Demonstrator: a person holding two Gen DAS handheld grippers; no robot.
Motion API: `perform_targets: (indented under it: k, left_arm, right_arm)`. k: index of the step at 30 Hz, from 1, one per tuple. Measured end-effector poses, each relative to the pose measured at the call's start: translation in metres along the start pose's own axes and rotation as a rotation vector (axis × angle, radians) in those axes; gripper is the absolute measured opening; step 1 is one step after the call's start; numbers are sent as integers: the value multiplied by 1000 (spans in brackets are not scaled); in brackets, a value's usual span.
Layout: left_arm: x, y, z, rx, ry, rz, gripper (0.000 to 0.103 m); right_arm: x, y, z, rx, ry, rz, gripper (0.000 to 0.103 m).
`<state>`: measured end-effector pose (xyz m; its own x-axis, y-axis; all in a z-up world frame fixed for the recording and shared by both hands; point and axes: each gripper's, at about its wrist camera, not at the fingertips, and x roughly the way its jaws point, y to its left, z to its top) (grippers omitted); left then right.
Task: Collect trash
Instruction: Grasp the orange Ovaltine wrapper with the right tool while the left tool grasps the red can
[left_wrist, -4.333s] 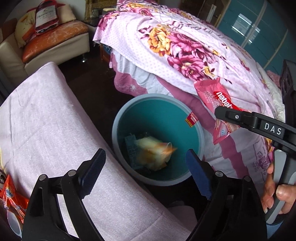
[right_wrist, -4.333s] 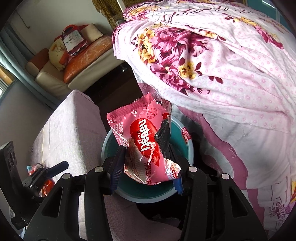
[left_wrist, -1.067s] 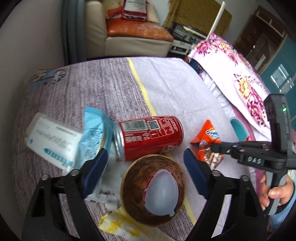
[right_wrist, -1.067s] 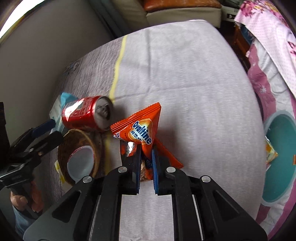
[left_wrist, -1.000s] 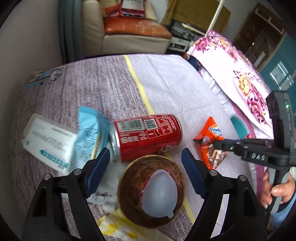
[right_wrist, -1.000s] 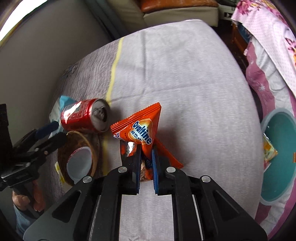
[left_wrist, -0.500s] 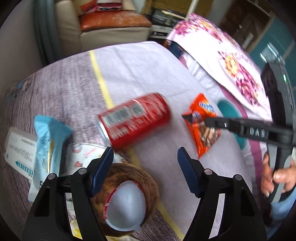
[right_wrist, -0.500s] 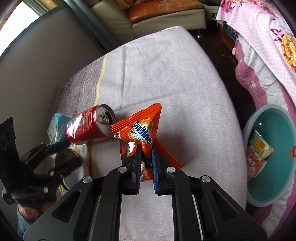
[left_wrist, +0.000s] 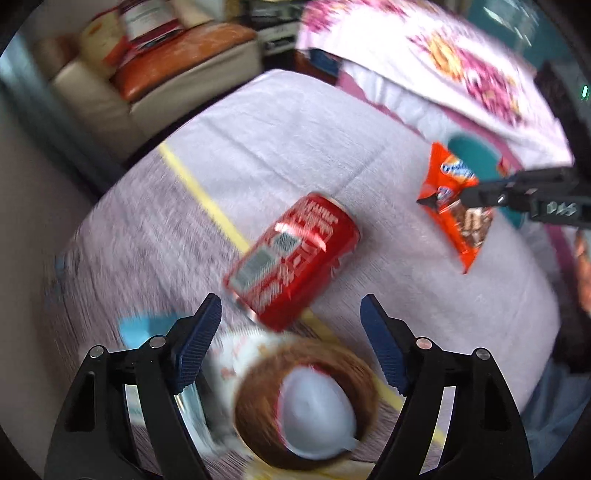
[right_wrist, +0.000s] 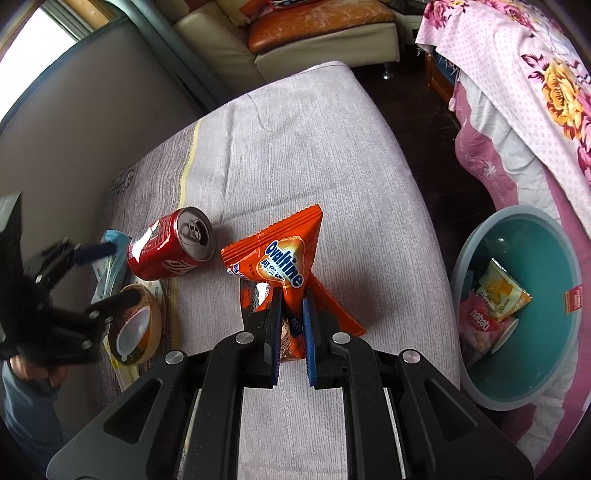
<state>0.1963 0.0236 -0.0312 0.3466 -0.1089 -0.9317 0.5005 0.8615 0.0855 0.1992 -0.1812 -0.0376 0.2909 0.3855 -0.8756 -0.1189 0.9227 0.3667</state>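
Note:
My right gripper (right_wrist: 291, 312) is shut on an orange Ovaltine wrapper (right_wrist: 282, 254) and holds it above the cloth-covered table (right_wrist: 314, 147); the wrapper also shows in the left wrist view (left_wrist: 456, 205). My left gripper (left_wrist: 291, 328) is open and empty, just short of a red soda can (left_wrist: 293, 256) that lies on its side; the can also shows in the right wrist view (right_wrist: 170, 249). A brown coconut shell (left_wrist: 306, 402) with a white cup inside sits between and below its fingers. The teal trash bin (right_wrist: 554, 258) stands on the floor to the right of the table and holds several wrappers.
A blue packet (left_wrist: 147, 326) and white paper lie at the table's left, by the left fingers. A bed with a pink floral cover (right_wrist: 535, 92) rises beyond the bin. A cream sofa with orange cushions (right_wrist: 317, 22) stands behind the table. A wall runs along the left.
My left gripper has swung right and forward over the table, so the can now lies between its open fingers' line. My right gripper has lifted the Ovaltine wrapper and drawn back toward the bin.

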Motion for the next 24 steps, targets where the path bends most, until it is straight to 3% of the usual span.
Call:
perform_targets:
  k: [4,7,10,11,16,21,24]
  left_arm:
    - [23,-2,18,102,48,-23,79]
    - [39,-2,22,121,70,-23,84]
    - [43,0,20,61,71,-98,78]
    - [42,-1,18,50,60,-96,61]
    - [35,-8,13,-60,19,-76,60]
    - [25,-15,9,-147,-13,-138,60]
    - [21,-20,10,-203,-27,-128,60]
  right_arm:
    - [-2,-5,0,9,7,-8,10]
    - [-1,-10,0,26,10,-11,10]
    - [1,-19,0,54,13,-1,10]
    - [3,-20,0,61,15,2,10]
    - [7,-27,-4,80,21,15,10]
    - [3,-31,-7,92,11,21,10]
    - [-2,-33,-9,97,-3,26,10]
